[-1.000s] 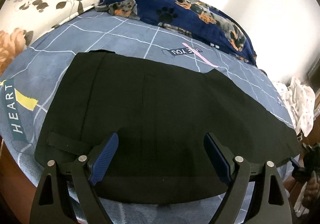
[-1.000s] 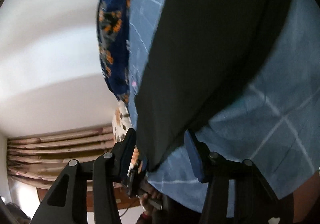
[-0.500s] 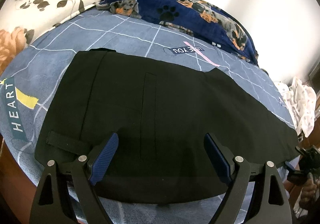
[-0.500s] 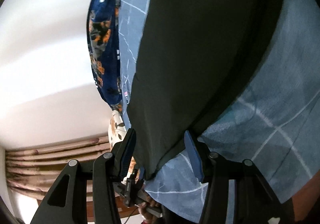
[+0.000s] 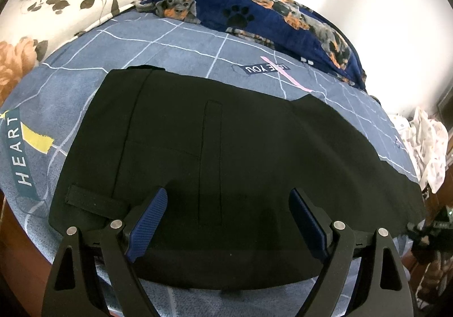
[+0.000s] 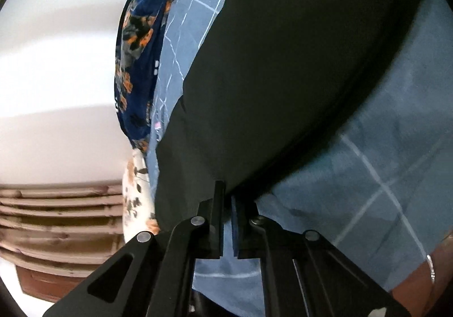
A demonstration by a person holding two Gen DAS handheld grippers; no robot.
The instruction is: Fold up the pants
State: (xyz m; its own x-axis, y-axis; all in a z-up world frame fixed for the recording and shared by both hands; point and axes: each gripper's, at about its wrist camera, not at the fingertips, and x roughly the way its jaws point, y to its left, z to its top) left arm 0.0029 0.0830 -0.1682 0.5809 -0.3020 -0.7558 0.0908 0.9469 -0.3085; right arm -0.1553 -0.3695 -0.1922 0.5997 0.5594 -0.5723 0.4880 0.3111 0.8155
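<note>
While the big bed with its blue checked sheet holds everything, the black pants lie flat across it, already folded leg on leg. They look soft, light and floppy, so an edge or corner is the best place to take hold. The left tongs hang wide apart over the waist end. The right tongs are pinched together on the pants' hem.

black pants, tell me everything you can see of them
The black pants lie flat, folded lengthwise, across a blue-grey grid-pattern bedsheet. Plain matte woven fabric, with a stitched welt pocket and a belt loop at the waistband end. The left gripper hovers open over them; the right gripper has its jaws shut on the near edge.
</note>
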